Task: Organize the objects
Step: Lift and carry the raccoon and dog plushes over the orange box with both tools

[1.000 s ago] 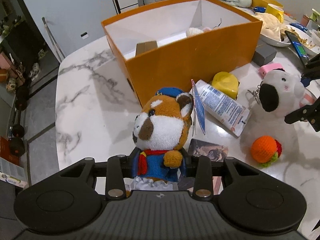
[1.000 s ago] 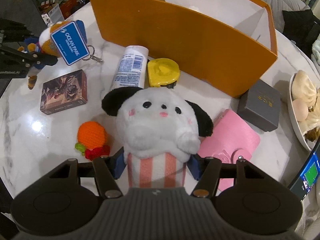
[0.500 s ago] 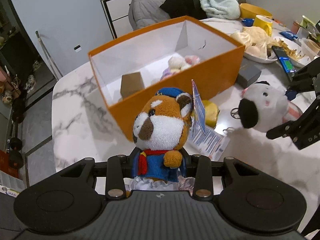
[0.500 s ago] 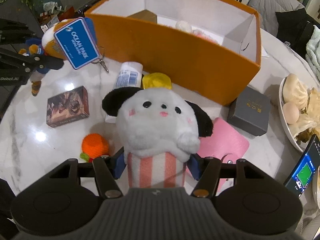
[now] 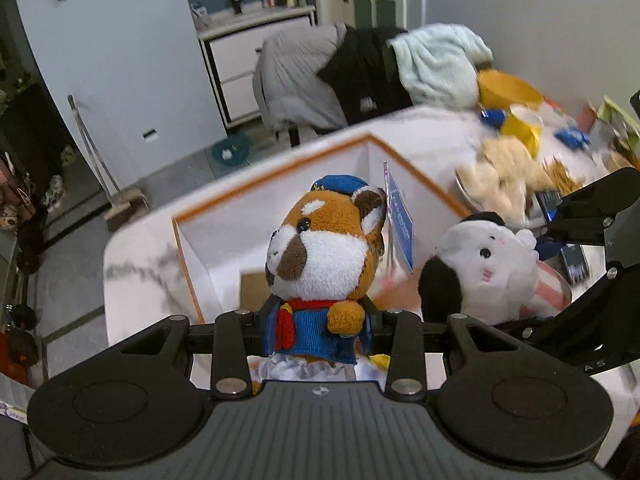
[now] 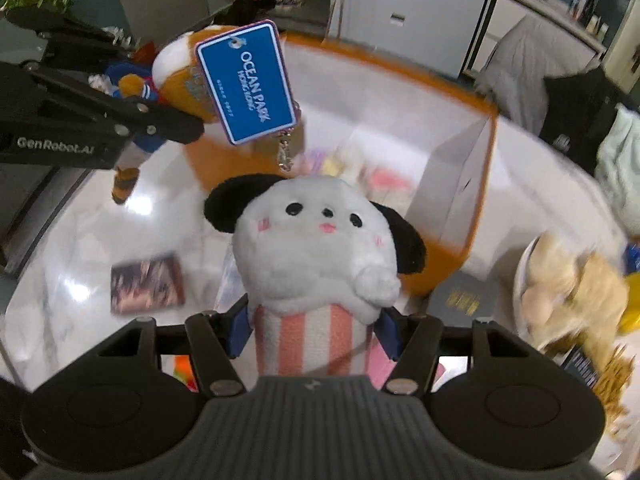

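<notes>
Left wrist view: left gripper clamps a red panda plush above the orange box, dog plush beside it.
Right wrist view: right gripper clamps the dog plush by its striped body, over the surface near the box; blue tag dangles ahead.

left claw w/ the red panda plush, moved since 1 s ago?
Yes. The left claw carrying the red panda plush has risen and advanced toward the orange box; its open top now sits below.
</notes>
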Demonstrator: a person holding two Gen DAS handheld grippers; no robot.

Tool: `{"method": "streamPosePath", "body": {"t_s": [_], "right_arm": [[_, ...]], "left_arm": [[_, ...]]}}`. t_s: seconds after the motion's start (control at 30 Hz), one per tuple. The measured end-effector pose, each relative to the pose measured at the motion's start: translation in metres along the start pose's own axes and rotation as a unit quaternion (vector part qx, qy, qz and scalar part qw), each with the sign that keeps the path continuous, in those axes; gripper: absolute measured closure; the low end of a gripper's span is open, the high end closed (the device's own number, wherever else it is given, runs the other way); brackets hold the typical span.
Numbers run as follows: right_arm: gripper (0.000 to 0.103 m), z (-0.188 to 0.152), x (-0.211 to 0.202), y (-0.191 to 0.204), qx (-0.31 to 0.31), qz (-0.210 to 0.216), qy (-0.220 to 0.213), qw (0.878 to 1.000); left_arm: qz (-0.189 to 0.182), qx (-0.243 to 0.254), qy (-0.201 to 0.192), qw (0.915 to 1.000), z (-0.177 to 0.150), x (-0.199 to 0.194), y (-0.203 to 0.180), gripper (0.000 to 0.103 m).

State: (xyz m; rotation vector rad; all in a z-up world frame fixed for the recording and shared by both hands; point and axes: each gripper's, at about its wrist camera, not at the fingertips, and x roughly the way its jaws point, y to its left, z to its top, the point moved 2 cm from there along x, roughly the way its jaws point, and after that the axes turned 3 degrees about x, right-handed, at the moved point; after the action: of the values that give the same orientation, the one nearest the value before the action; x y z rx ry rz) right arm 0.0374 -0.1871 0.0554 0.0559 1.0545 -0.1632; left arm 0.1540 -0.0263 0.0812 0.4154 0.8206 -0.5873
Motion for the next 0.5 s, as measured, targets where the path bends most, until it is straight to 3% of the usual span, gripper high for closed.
{"method": "streamPosePath", "body": {"t_s": [0.3, 0.5], "right_arm": [[0.039, 0.072, -0.004, -0.033, 0.027, -0.033, -0.028, 0.999], [0.039, 0.102, 0.019, -0.061, 0.073, -0.027, -0.034, 0.996]], "left_arm": [[0.016, -0.042, -0.017, 0.9988, 0.047, 0.024, 0.024, 0.059], [0.003, -0.087, -0.036, 0.9955, 0.054, 0.053, 0.04, 0.059]]}}
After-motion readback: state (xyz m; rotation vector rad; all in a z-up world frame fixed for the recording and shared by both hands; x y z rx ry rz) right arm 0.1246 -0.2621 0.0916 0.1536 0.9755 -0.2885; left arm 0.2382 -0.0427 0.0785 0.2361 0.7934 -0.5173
